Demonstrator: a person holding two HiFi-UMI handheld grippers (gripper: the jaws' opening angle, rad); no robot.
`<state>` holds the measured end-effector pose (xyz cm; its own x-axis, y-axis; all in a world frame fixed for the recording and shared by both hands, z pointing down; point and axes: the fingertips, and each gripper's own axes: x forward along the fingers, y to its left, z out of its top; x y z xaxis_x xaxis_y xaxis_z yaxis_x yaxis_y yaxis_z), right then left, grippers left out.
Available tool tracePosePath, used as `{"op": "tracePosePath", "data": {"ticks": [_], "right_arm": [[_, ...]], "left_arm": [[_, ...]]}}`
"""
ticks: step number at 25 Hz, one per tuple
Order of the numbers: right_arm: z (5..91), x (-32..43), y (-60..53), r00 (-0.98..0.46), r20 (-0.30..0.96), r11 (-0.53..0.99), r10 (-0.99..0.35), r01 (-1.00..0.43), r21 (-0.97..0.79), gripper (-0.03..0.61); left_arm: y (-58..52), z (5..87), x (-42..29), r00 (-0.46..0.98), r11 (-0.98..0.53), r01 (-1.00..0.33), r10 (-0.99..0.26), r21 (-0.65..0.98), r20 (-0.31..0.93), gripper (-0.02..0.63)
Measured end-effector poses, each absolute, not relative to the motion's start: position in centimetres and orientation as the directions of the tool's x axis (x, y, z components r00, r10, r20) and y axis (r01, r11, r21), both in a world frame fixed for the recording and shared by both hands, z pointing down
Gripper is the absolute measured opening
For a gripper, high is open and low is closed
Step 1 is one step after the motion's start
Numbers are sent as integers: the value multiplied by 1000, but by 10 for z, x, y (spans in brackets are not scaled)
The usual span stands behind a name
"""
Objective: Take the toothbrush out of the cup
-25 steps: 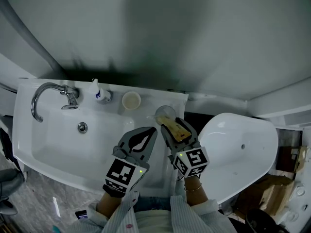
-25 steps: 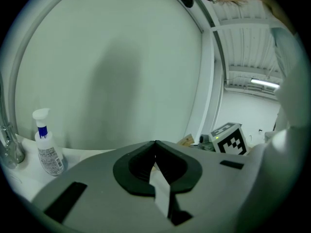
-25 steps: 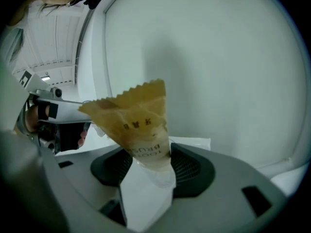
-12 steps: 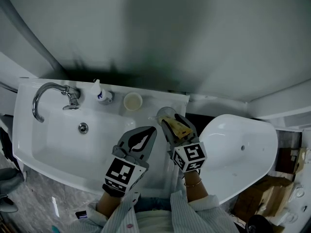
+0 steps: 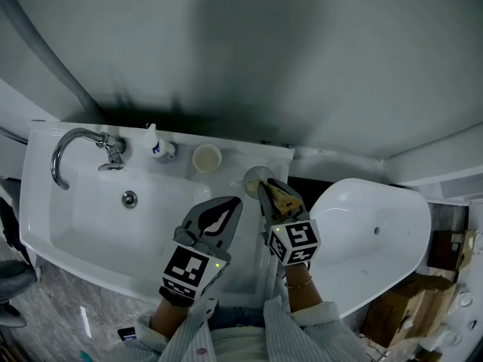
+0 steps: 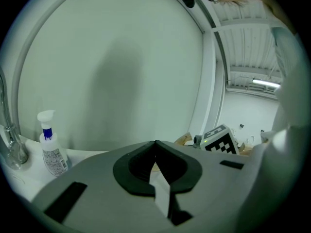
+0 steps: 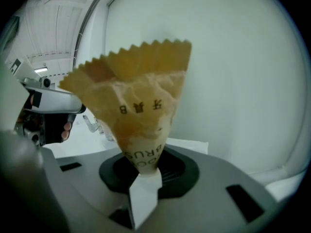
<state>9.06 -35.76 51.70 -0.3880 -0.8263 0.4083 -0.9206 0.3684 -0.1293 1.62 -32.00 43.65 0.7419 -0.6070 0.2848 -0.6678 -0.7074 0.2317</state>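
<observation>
Right gripper view pretty much tells it all: the right tool (image 7: 146, 166) has just been closing its jaws, and they're now pinched on the narrow end of the toothbrush (image 7: 138, 101). It's in its yellowish paper wrapper, and the zigzag-cut top fans out above the jaws.

From the head view, the wrapped brush lies along that tool, right next to the clear cup (image 5: 254, 176), which stands at the back right corner of the sink (image 5: 75, 217). I honestly can't tell whether the far end of the brush is inside the cup or only at its rim.

The left tool (image 5: 226, 206) is over the front right part of the basin, just beside the right one. Its jaws are pressed together with nothing in them.

Along the back edge of the sink there's a tap (image 5: 75, 145) at the left, then a spray bottle (image 5: 157, 148), then a cream tumbler (image 5: 206, 157) near the clear cup.
</observation>
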Motion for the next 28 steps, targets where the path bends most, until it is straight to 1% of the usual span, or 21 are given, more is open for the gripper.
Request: {"op": "tracePosePath", "data": {"ticks": [4, 7, 19, 28], "right_arm": [[519, 90, -359, -381, 418, 363, -825, -923, -126, 53], [519, 90, -360, -375, 420, 357, -826, -926, -124, 40], [512, 94, -361, -373, 420, 347, -827, -927, -141, 32], [492, 103, -358, -368, 383, 338, -847, -930, -145, 31]], "left_arm": [[-321, 435, 14, 737, -703, -673, -614, 230, 281, 17], [-321, 434, 12, 735, -700, -676, -619, 229, 277, 17], [-319, 426, 8, 732, -700, -680, -629, 219, 263, 17], [-312, 412, 11, 736, -709, -676, -632, 202, 242, 17]]}}
